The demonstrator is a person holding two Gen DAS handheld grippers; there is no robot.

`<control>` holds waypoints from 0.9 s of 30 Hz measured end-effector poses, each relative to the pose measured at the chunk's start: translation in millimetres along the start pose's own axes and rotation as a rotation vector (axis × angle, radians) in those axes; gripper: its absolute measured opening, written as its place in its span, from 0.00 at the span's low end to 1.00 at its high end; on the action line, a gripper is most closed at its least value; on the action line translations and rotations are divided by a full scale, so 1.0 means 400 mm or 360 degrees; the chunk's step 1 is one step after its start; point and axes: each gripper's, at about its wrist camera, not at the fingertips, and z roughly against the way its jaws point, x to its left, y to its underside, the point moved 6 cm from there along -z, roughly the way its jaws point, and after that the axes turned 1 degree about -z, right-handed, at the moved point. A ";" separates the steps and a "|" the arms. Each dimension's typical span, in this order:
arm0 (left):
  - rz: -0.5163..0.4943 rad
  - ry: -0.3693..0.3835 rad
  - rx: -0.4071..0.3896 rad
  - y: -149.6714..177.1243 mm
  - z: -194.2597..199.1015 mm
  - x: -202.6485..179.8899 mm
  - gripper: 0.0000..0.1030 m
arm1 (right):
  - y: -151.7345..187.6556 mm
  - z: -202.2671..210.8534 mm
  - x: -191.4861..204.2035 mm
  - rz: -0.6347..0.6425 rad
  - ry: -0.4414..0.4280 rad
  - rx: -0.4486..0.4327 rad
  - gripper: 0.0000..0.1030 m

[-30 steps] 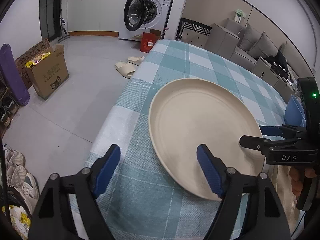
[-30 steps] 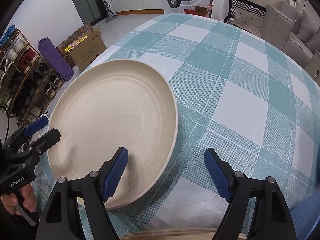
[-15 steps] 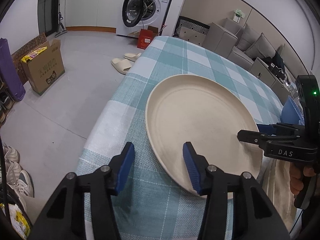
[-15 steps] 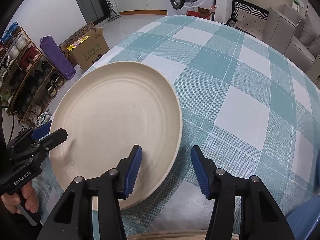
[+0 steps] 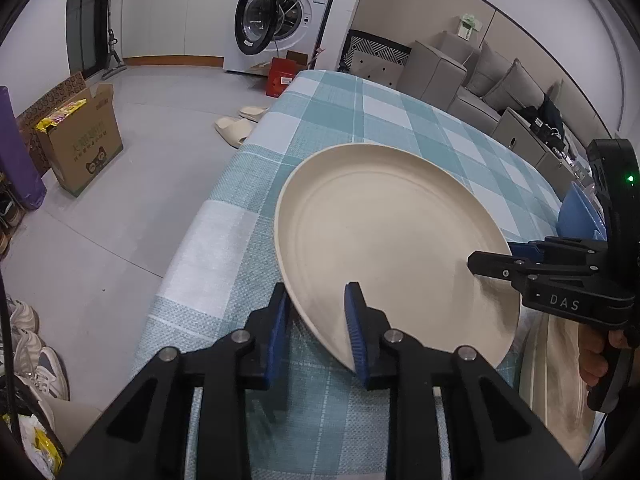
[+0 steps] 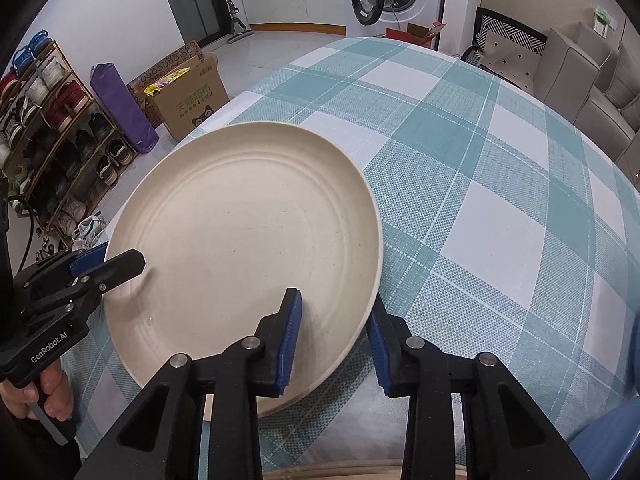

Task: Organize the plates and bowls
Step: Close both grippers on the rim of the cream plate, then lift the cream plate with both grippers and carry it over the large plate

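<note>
Where lettering can be read: "DAS" stands in white on the black body of the right gripper (image 5: pixel 516 258); "GenRobot.AI" stands in white on the body of the left gripper (image 6: pixel 110 262); the cardboard box (image 6: pixel 188 98) on the floor bears green Chinese characters and a black cat-face logo, the characters too small to read surely.

Item 1. Cream plate (image 5: pixel 384 240), one, round, with concentric rings pressed into its well. It lies on the teal-and-white checked tablecloth (image 6: pixel 500 184), close to the table's near-left corner, and is held at two places on its rim. Whether it rests flat or is raised off the cloth cannot be told.

Item 2. Grippers, two, black with blue pads. Left one: fingers closed in on the plate's rim, one pad on the well, the other outside under the edge. Right one: likewise clamped astride the rim on the opposite side.

Item 3. Second cream plate (image 5: pixel 560 372), one, partly seen at the table's near edge, below the right gripper.

Item 4. Blue dish (image 5: pixel 578 216), one, partly seen behind the right gripper.

Item 5. Washing machine (image 5: pixel 280 12), one, white, door open; its panel label is illegible.

Item 6. Slippers (image 5: pixel 236 128), two, beige, on the floor.

Item 7. Red box (image 5: pixel 282 74), one, beside the machine.
</note>
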 end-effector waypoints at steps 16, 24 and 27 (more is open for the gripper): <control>-0.0041 -0.0055 -0.0023 -0.003 0.020 -0.010 0.24 | 0.005 0.034 0.016 0.0078 0.0056 -0.0056 0.27; -0.0047 -0.0035 -0.0040 -0.007 0.041 -0.019 0.24 | 0.003 0.056 0.014 0.0070 0.0076 -0.0082 0.27; -0.0040 -0.0016 -0.0048 -0.012 0.052 -0.021 0.24 | 0.003 0.071 0.015 0.0063 0.0075 -0.0092 0.27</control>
